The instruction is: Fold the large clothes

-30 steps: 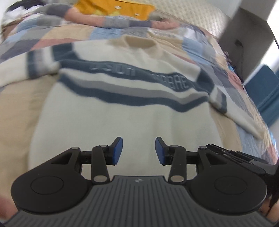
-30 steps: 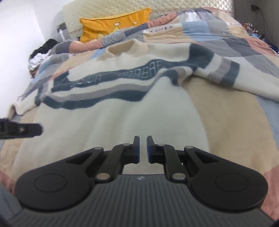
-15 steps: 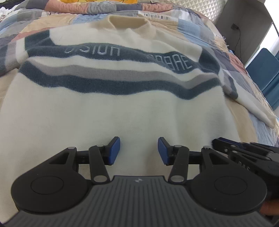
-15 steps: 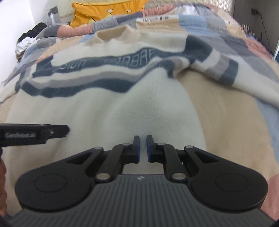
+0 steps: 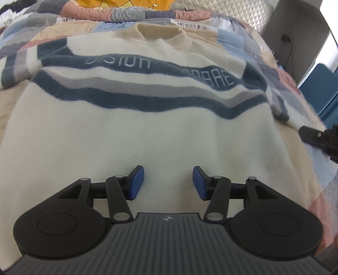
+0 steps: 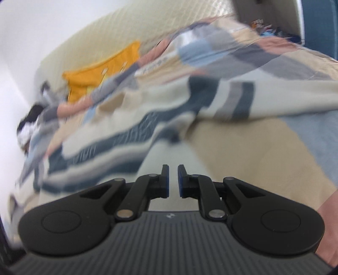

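A cream sweater (image 5: 147,135) with navy and grey chest stripes lies spread flat on a patchwork quilt (image 5: 118,14), collar toward the headboard. My left gripper (image 5: 168,182) hovers low over the sweater's lower body; its jaws are opening and nothing is between the blue pads (image 5: 137,182). In the blurred right wrist view the same sweater (image 6: 135,135) is tilted, its striped sleeve (image 6: 243,101) stretched to the right. My right gripper (image 6: 173,179) is shut with nothing in it, over the sweater's lower right edge. The right gripper's black tip (image 5: 316,137) shows at the left wrist view's right edge.
An orange pillow (image 6: 105,74) leans on the quilted headboard (image 5: 232,10). A grey cabinet (image 5: 295,31) with a cable and a blue chair (image 5: 321,88) stand right of the bed. Dark clothing (image 6: 31,118) is heaped at the far left of the bed.
My left gripper came down closer to the sweater and its jaws spread wider. The right gripper rolled and swung to the right, so its view is now tilted and blurred; it stayed shut.
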A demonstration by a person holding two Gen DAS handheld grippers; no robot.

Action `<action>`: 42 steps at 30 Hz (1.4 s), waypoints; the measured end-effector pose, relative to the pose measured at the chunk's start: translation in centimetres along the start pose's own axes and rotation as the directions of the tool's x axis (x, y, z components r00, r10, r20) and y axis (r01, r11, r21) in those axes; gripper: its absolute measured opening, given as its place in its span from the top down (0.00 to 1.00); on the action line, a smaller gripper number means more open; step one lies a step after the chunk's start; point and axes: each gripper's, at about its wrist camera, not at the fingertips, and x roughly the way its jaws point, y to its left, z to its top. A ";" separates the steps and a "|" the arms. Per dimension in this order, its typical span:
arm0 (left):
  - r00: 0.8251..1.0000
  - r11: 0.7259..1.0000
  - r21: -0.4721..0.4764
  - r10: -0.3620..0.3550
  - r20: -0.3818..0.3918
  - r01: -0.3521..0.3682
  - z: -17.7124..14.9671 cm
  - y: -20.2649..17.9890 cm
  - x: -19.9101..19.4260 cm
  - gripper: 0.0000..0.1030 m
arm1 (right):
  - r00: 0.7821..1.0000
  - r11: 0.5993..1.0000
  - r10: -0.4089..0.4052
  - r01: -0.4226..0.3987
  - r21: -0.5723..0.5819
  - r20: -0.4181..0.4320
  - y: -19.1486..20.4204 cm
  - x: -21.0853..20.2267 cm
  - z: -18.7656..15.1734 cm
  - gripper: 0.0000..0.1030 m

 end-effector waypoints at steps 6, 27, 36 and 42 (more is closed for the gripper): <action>1.000 0.996 -0.082 -0.020 0.011 0.021 -0.1 0.8 -0.3 0.42 | 0.998 0.993 -0.036 0.030 0.118 0.047 -4.0 0.2 4.5 0.82; 0.998 0.987 -0.152 0.054 0.037 -0.048 -0.4 -0.1 1.3 0.34 | 0.990 0.635 -0.101 -0.014 0.772 0.100 -22.7 8.9 5.4 0.09; 0.997 0.988 -0.149 0.056 0.050 -0.048 -0.5 0.0 1.4 0.33 | 0.961 0.653 -0.156 -0.073 0.754 0.229 -25.5 11.4 6.0 0.06; 0.995 0.991 -0.100 0.089 0.038 -0.085 -0.3 -0.8 1.8 0.33 | 0.938 0.703 -0.168 -0.102 0.704 0.304 -27.0 11.5 7.5 0.10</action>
